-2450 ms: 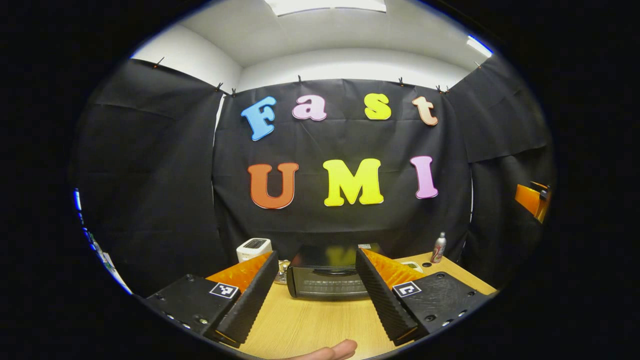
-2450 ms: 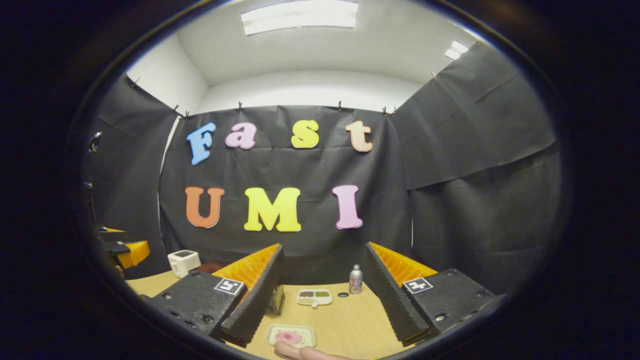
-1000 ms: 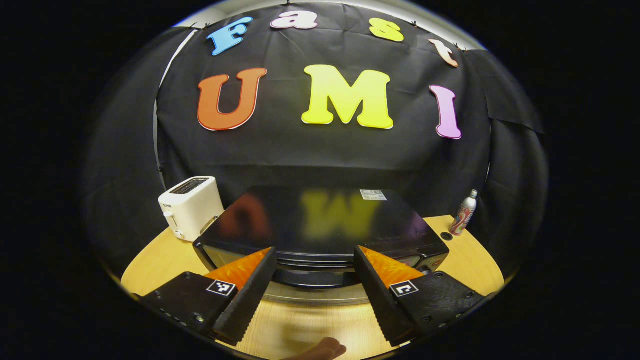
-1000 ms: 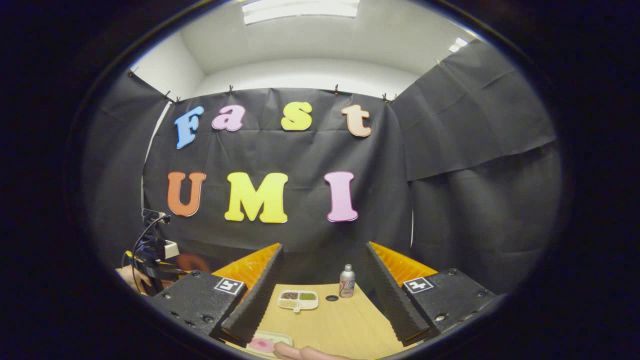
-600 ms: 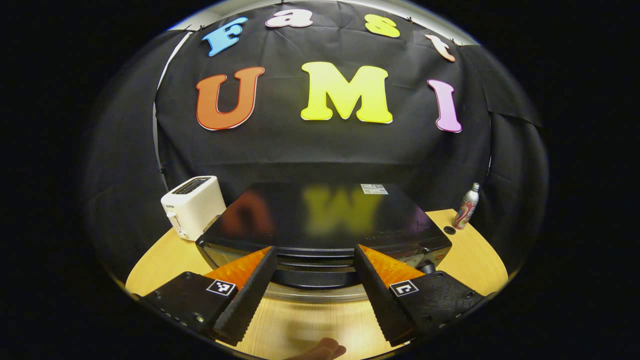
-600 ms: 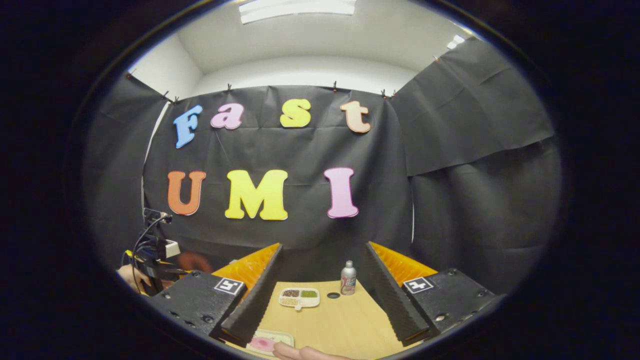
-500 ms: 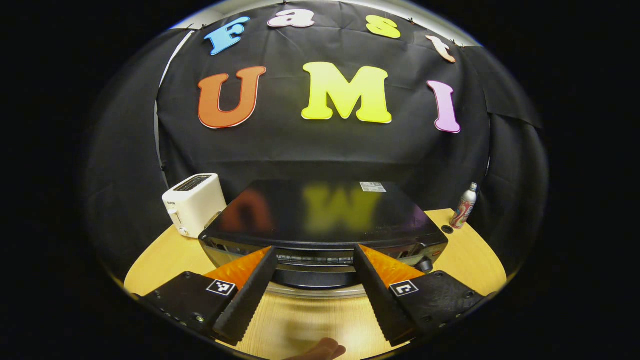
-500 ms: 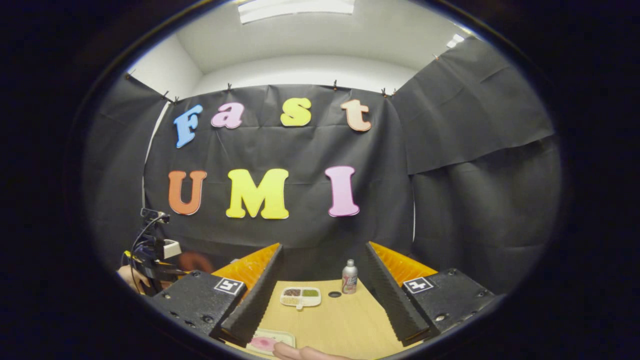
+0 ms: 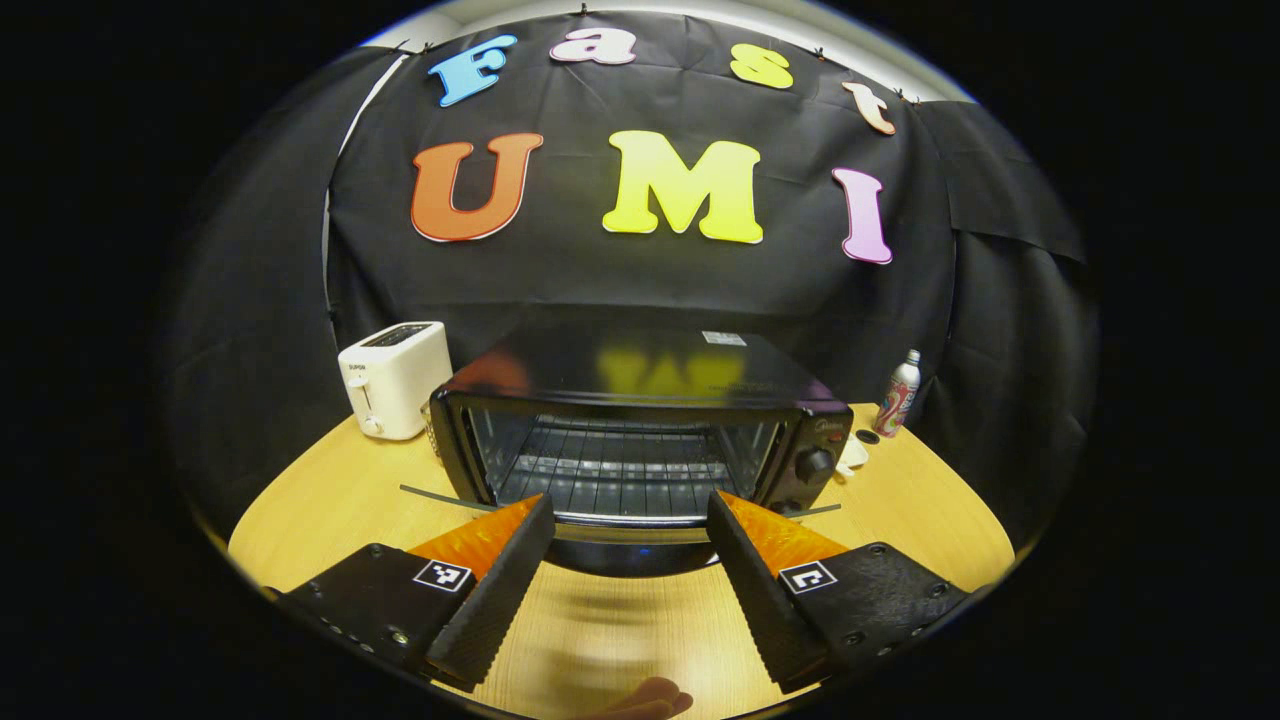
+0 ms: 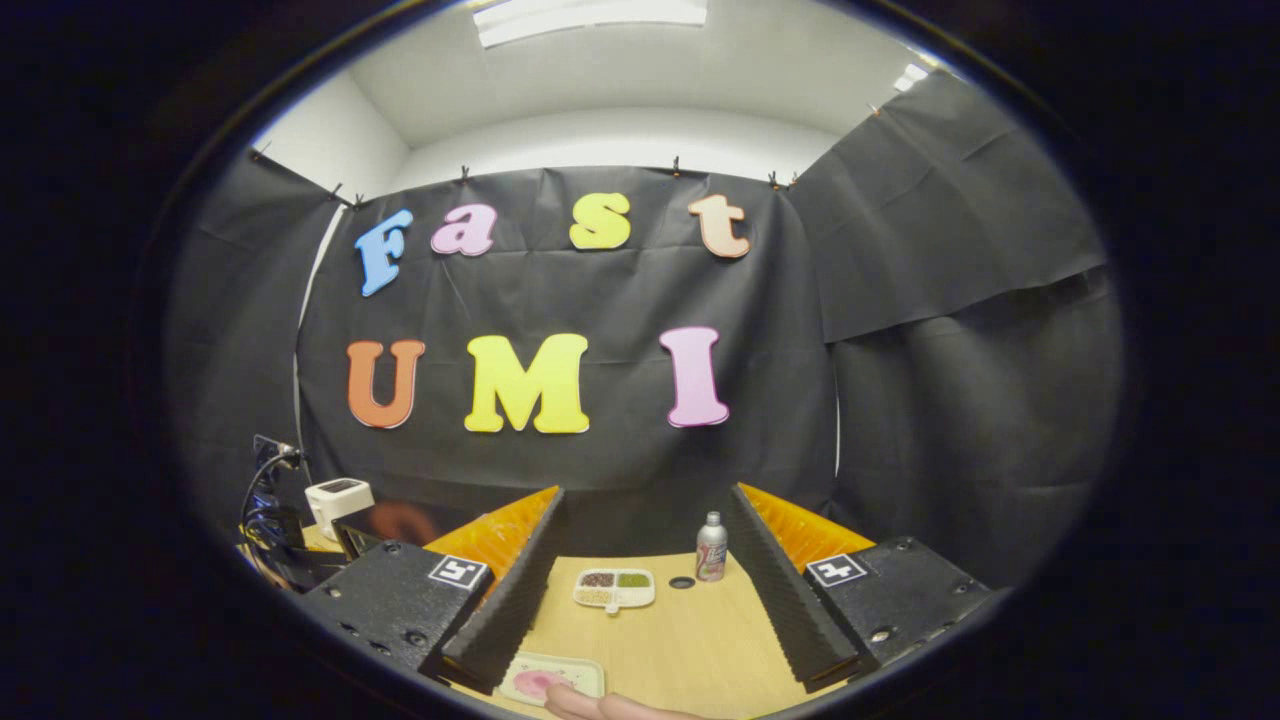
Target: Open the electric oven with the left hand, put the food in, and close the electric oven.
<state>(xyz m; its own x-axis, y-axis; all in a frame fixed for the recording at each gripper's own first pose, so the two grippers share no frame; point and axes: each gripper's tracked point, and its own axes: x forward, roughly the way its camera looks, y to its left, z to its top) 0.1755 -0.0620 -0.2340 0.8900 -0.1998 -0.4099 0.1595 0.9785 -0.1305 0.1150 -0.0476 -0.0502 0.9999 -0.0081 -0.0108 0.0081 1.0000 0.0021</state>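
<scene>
Since the earlier frames, the electric oven [image 9: 640,440] door has swung down, exposing the rack. Left gripper [image 9: 630,535] wide, empty. Oven stands mid-table. Next: right gripper [image 10: 640,560], wide, fetches the food tray [image 10: 548,680] at the near edge.

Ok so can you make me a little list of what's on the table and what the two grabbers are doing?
oven: black, door down, wire rack showing, nothing on the rack
toaster: white, left of the oven
bottle: upright, right of the oven
food tray: pink food on it, near the right gripper
snack dish: three compartments, farther back
left gripper: open, in front of the oven
right gripper: open, holding nothing
</scene>
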